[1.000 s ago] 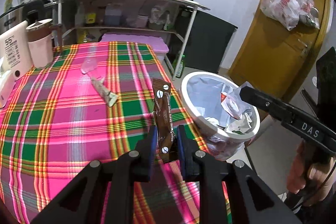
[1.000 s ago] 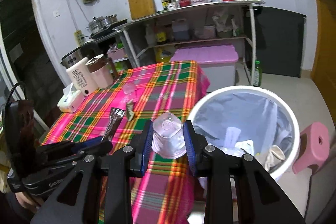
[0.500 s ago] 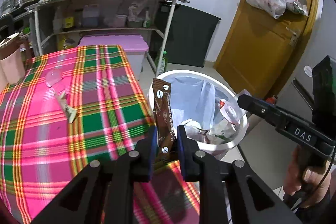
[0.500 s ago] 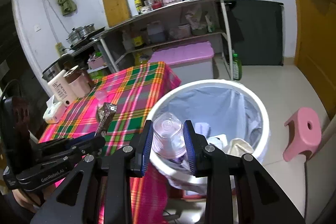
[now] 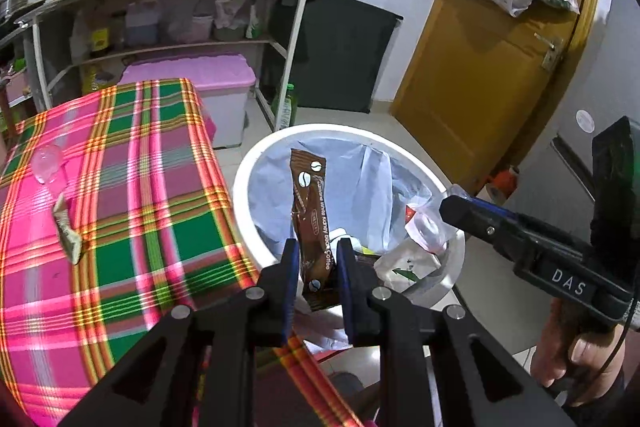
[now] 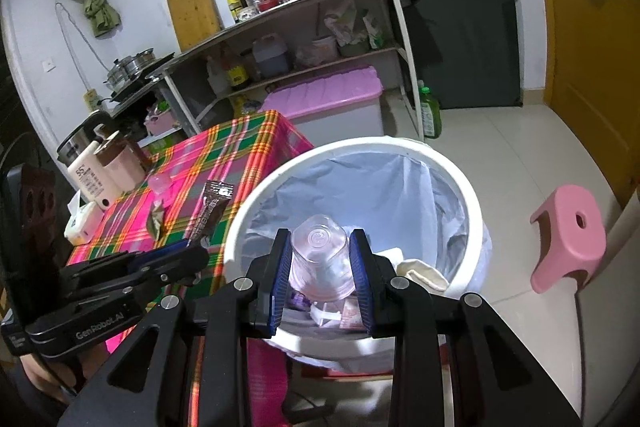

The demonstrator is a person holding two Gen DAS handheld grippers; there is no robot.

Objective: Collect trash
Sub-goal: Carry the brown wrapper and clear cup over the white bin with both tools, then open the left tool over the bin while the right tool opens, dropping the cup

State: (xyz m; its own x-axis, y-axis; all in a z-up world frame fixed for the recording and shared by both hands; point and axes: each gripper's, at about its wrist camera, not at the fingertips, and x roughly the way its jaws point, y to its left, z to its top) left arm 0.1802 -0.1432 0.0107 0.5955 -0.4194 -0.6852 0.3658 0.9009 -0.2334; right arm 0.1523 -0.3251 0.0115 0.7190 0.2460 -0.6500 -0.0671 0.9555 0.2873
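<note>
The left gripper (image 5: 316, 263) clamps a brown coffee sachet (image 5: 311, 223) upright over the near rim of the white trash bin (image 5: 256, 251); the sachet's lower end is hidden between the jaws. The right gripper (image 6: 320, 275) pinches a clear plastic cup (image 6: 320, 259) above the bin's (image 6: 472, 203) opening. Crumpled wrappers inside the bin are hard to identify.
</note>
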